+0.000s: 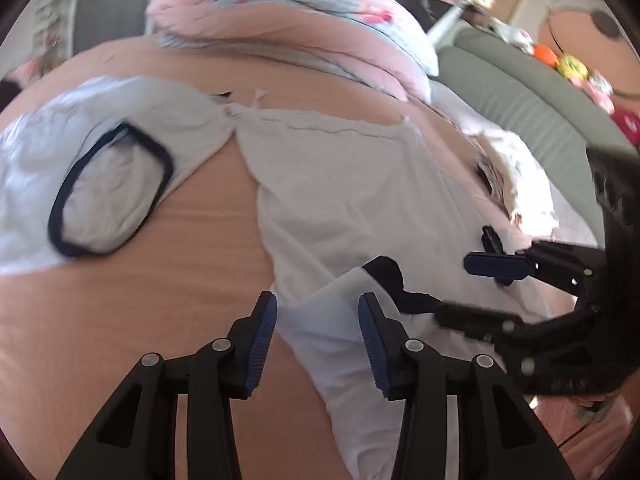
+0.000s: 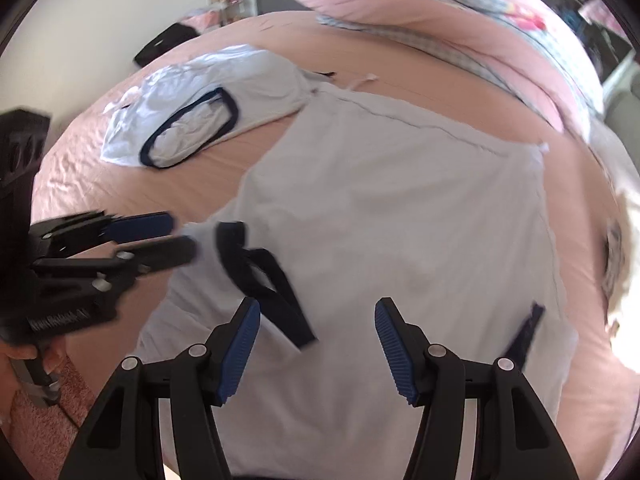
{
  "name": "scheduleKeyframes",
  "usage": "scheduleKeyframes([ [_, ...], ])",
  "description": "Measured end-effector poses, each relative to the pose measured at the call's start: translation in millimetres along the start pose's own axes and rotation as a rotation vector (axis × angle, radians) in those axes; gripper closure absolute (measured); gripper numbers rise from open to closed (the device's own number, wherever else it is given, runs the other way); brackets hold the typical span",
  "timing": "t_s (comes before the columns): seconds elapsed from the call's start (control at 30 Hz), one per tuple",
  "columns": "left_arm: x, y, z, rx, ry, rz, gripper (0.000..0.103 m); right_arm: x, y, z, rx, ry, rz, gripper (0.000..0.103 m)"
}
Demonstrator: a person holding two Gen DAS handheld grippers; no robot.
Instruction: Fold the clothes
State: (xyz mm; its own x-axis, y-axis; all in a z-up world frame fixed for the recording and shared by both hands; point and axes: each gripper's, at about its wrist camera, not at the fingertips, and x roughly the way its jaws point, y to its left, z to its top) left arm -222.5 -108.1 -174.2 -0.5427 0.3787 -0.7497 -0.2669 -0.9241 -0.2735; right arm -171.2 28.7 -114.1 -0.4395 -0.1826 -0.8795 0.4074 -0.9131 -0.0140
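A white T-shirt (image 1: 352, 184) (image 2: 400, 208) lies spread on the pink bed sheet (image 1: 140, 300). Its sleeve with a navy cuff (image 1: 384, 272) (image 2: 248, 264) is folded in over the body. My left gripper (image 1: 316, 304) (image 2: 182, 236) hovers at that sleeve. Its jaws stand apart, cloth lies below the gap, and the pads do not press on it. My right gripper (image 2: 318, 308) (image 1: 454, 286) stands open just above the shirt's body, beside the navy cuff, holding nothing. A second white shirt with a navy neckline (image 1: 112, 184) (image 2: 188, 120) lies crumpled at the far left.
A rolled pink quilt (image 1: 280, 12) (image 2: 440, 12) fills the back of the bed. A crumpled white cloth (image 1: 516, 176) sits at the right edge, with a grey-green cushion (image 1: 520, 92) and soft toys (image 1: 568, 64) beyond. A black object (image 2: 168, 42) lies far left.
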Motion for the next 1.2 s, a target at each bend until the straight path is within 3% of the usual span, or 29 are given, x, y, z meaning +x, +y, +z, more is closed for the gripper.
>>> scheduleKeyframes([
  [0.13, 23, 3, 4, -0.011, 0.035, 0.041, 0.062, 31, 16, -4, -0.069, 0.08, -0.024, 0.044],
  [0.3, 33, 32, 13, -0.147, -0.004, 0.115, 0.062, 40, 0, -20, 0.025, 0.114, 0.005, 0.042],
  [0.4, 25, 38, 17, -0.173, -0.014, 0.07, 0.062, 30, -6, -32, 0.021, 0.112, -0.016, 0.042],
  [0.53, -3, 20, 16, -0.065, -0.051, -0.09, 0.063, 5, -25, -28, 0.122, 0.041, 0.014, 0.042],
  [0.6, -7, 10, 15, -0.003, -0.052, -0.108, 0.063, -5, -35, -21, 0.175, -0.003, 0.024, 0.042],
  [0.67, -3, 5, 15, 0.021, -0.037, -0.065, 0.063, -9, -39, -10, 0.182, -0.034, -0.005, 0.042],
  [0.8, 6, 18, 19, -0.066, -0.037, -0.033, 0.063, 10, -34, 14, 0.102, -0.007, -0.049, 0.042],
  [0.9, 9, 29, 17, -0.106, -0.021, -0.024, 0.063, 27, -33, 25, 0.034, 0.066, -0.004, 0.042],
  [1.0, 11, 30, 15, -0.093, 0.004, -0.021, 0.063, 24, -20, 21, -0.044, 0.078, 0.083, 0.042],
  [1.1, 10, 23, 14, -0.05, 0.016, -0.036, 0.063, 29, -4, 15, -0.126, 0.109, 0.075, 0.042],
  [1.2, 9, 17, 12, -0.004, 0.022, -0.042, 0.063, 41, -9, 20, -0.092, 0.138, 0.047, 0.042],
])
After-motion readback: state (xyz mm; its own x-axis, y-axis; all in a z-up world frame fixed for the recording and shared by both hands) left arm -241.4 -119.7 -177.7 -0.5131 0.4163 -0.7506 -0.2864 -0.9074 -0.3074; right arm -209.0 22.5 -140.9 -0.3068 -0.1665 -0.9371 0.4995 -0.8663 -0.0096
